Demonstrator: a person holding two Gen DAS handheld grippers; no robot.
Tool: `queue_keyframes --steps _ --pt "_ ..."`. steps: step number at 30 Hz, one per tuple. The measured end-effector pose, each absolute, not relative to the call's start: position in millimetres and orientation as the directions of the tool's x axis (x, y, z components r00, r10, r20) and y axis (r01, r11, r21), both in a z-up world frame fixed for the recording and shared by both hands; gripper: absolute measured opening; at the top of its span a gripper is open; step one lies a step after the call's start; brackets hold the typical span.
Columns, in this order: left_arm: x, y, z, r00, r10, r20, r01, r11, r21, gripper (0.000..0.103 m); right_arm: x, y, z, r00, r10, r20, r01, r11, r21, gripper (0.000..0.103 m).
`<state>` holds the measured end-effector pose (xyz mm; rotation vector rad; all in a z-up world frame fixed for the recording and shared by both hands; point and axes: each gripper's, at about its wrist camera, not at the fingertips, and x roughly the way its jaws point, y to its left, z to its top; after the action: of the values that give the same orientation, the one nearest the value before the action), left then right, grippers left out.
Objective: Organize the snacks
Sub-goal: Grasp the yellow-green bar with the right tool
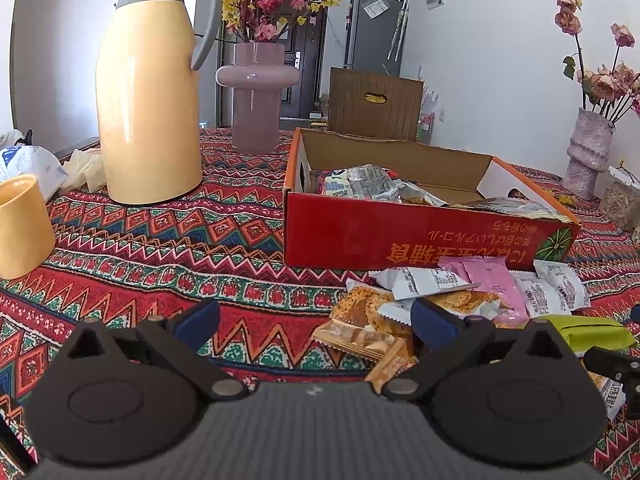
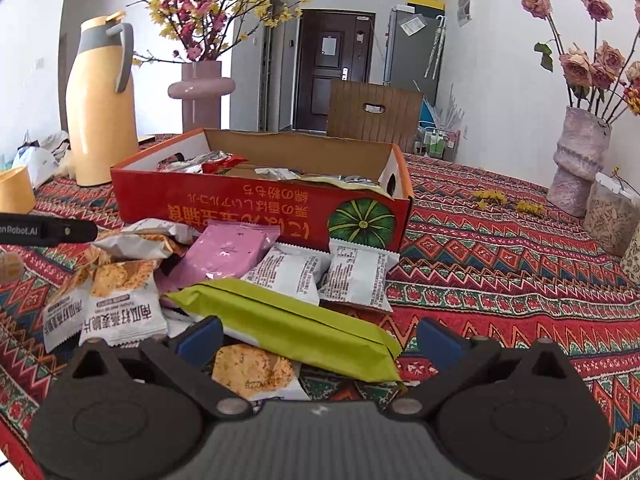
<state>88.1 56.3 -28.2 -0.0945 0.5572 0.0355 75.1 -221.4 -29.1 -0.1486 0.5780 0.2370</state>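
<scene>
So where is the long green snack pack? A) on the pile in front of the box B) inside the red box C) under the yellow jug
A: the green pack lies across the loose snacks on the cloth, in front of the red box.

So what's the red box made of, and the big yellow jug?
The red box looks like cardboard: its inside walls are plain brown and matte, and its outside is printed red. The yellow jug seems to be glossy plastic or coated metal, since window light gleams on its side; its grey handle looks like matte plastic.
</scene>
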Motion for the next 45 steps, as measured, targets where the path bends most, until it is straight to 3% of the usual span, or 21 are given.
queue_keyframes --steps 12,23,29,31,35,39,45 --pt "88 56 -29 0.848 0.000 -0.531 -0.051 0.995 -0.082 0.103 102 -206 -37 0.773 0.171 -0.611 -0.331 0.930 -0.159 0.103" --pt "88 55 -30 0.845 -0.003 -0.534 -0.050 0.995 -0.085 0.103 117 -208 -34 0.784 0.189 -0.591 -0.346 0.924 -0.163 0.099" --pt "88 56 -30 0.845 -0.003 -0.534 -0.051 0.995 -0.085 0.103 118 -201 -35 0.774 0.230 -0.589 -0.418 0.886 -0.203 0.082" --pt "88 56 -30 0.845 -0.003 -0.534 -0.051 0.995 -0.086 0.103 118 -200 -36 0.763 0.241 -0.600 -0.440 0.874 -0.209 0.067" --pt "88 56 -30 0.845 -0.004 -0.535 -0.050 0.995 -0.085 0.103 116 -194 -40 0.754 0.232 -0.615 -0.468 0.846 -0.255 0.059" --pt "89 55 -31 0.845 -0.004 -0.535 -0.049 0.995 -0.086 0.103 109 -190 -39 0.756 0.231 -0.612 -0.494 0.815 -0.303 0.045" --pt "89 55 -31 0.844 -0.004 -0.536 -0.050 0.995 -0.086 0.103 96 -188 -33 0.793 0.232 -0.564 -0.488 0.795 -0.359 0.033"
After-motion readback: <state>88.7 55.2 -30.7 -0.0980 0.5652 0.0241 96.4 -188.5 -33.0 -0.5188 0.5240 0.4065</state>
